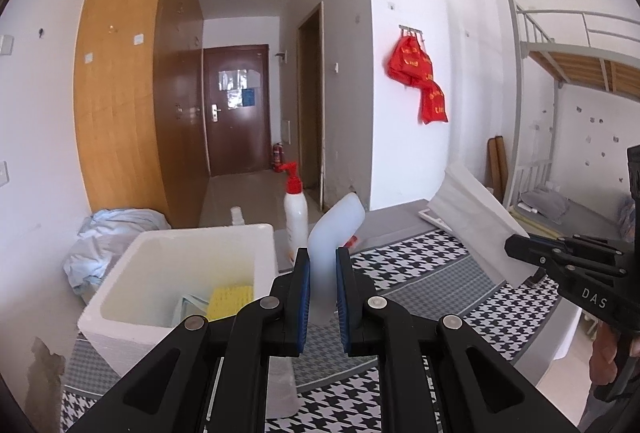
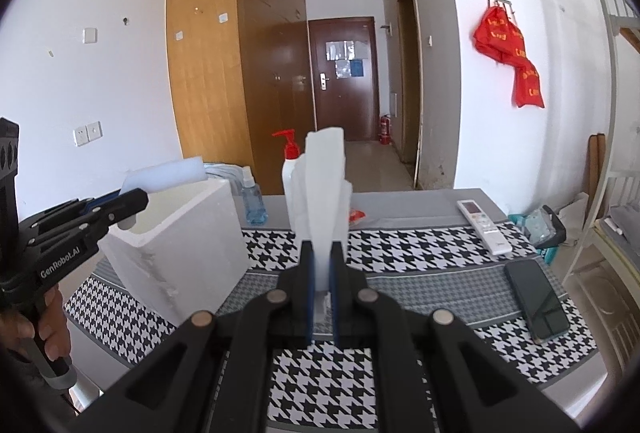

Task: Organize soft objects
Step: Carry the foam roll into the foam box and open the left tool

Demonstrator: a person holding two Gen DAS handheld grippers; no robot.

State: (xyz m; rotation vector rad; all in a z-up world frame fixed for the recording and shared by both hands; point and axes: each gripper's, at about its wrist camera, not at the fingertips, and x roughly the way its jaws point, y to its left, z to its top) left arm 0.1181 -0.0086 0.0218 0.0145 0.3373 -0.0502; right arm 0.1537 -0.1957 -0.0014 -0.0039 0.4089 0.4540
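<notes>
Left wrist view: left gripper [image 1: 322,289] pinches a white foam piece [image 1: 334,233] between its blue pads; the foam rises from the jaws and bends to the upper right of the frame.
Box: white foam box [image 1: 256,257] sits at lower left of the left wrist frame, just beside the left gripper, mouth open upward; a yellow item [image 1: 232,299] and a pale packet already lie inside.
Key relation: box opening lies left of and below the held foam piece, so I judge the left hand is the nearer one to drop first.
Foam axis: roughly upright, tip leaning away from the box.
Right wrist view: right gripper [image 2: 322,273] is pressed tight on a folded white tissue wad [image 2: 320,185], which stands upright above the jaws at frame centre.
Right-side relation: box [image 2: 180,249] lies to centre left of this frame, well apart from the tissue, with the left gripper [image 2: 120,207] over its rim.
Risk: thin tissue may cling to the pads on release.
</notes>
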